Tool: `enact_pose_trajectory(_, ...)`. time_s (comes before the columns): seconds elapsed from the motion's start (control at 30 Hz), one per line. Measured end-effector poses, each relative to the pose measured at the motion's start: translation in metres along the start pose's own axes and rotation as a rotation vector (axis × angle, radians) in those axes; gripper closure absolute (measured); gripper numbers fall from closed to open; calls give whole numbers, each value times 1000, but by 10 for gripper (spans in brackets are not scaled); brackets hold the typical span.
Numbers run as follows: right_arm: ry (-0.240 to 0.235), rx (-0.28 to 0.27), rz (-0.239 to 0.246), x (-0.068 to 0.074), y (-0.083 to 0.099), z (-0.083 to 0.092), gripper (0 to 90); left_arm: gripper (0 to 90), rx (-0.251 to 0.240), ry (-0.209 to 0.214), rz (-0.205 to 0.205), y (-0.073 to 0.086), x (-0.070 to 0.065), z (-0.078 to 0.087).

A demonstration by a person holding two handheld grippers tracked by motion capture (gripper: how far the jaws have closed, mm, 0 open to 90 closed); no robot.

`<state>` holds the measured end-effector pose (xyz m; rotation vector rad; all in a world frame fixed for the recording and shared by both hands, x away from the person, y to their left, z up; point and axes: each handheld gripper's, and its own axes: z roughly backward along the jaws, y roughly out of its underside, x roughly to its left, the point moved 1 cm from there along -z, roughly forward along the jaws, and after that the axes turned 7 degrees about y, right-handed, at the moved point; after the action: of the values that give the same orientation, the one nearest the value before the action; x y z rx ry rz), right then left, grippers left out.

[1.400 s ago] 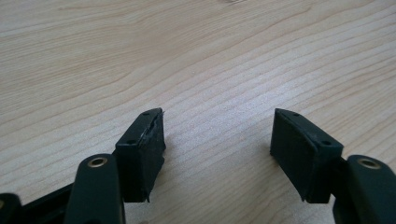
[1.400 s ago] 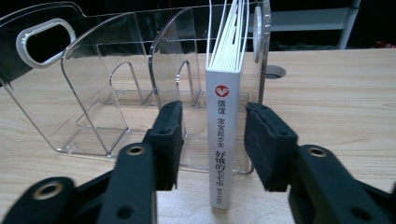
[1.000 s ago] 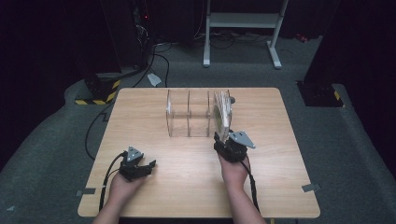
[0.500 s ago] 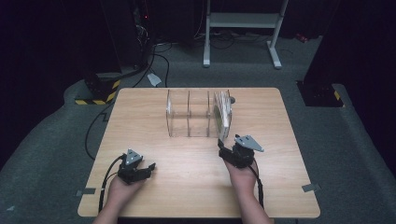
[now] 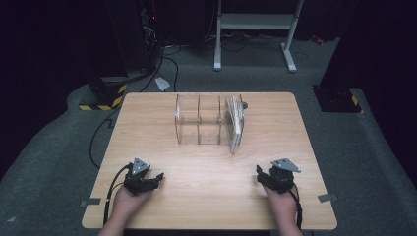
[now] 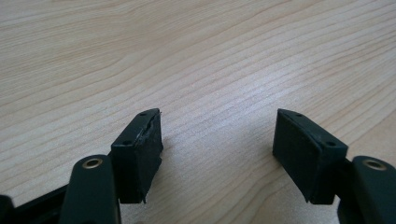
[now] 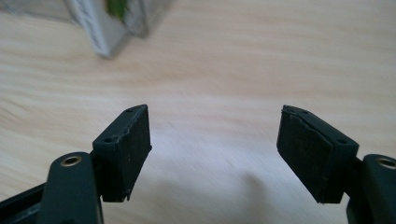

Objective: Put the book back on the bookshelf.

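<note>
A clear plastic rack [image 5: 199,120] with upright dividers stands mid-table. Its right-hand slot holds several thin cases [image 5: 235,123] on edge, which appear blurred at the top left of the right gripper view as cases [image 7: 109,23]. My right gripper [image 5: 260,175] sits near the front right of the table, well short of the rack. Its jaws have just been opening and stand open [image 7: 215,135] with nothing between them. My left gripper [image 5: 156,177] rests at the front left, open [image 6: 217,135] over bare wood, holding nothing.
The wooden table [image 5: 147,128] stands on grey carpet. A black cable [image 5: 98,137] trails off its left side. Behind it are a yellow-and-black striped base [image 5: 101,103] and a white stand [image 5: 255,22].
My right gripper has drawn back from the cases in the rack toward the near right of the table and sunk lower. The left gripper has stayed put.
</note>
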<state>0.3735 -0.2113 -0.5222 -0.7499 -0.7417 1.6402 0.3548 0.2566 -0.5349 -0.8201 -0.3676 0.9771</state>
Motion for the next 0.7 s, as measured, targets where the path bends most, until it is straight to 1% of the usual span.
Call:
enact_pose_trajectory(0.13,35,83,23,-18,11,0,226,328,0,0,-1,0,0,0)
enact_pose_trajectory(0.2,46,98,20,-24,14,2,226,327,0,0,-1,0,0,0)
enact_pose_trajectory(0.23,45,109,17,-28,15,2,212,327,1,0,-2,0,0,0)
enact_pose_trajectory(0.3,23,124,-8,-35,17,2,185,327,1,0,-2,0,0,0)
enact_pose_trajectory(0.33,22,123,-2,-37,17,2,185,325,1,1,-2,0,0,0)
enact_pose_trajectory(0.4,11,124,0,-38,17,3,183,324,1,1,-3,0,0,0)
enact_pose_trajectory(0.47,9,123,-1,-38,17,3,188,324,2,1,-3,0,0,0)
enact_pose_trajectory(0.7,19,125,-4,-37,17,3,194,323,-2,-1,-2,0,-1,0)
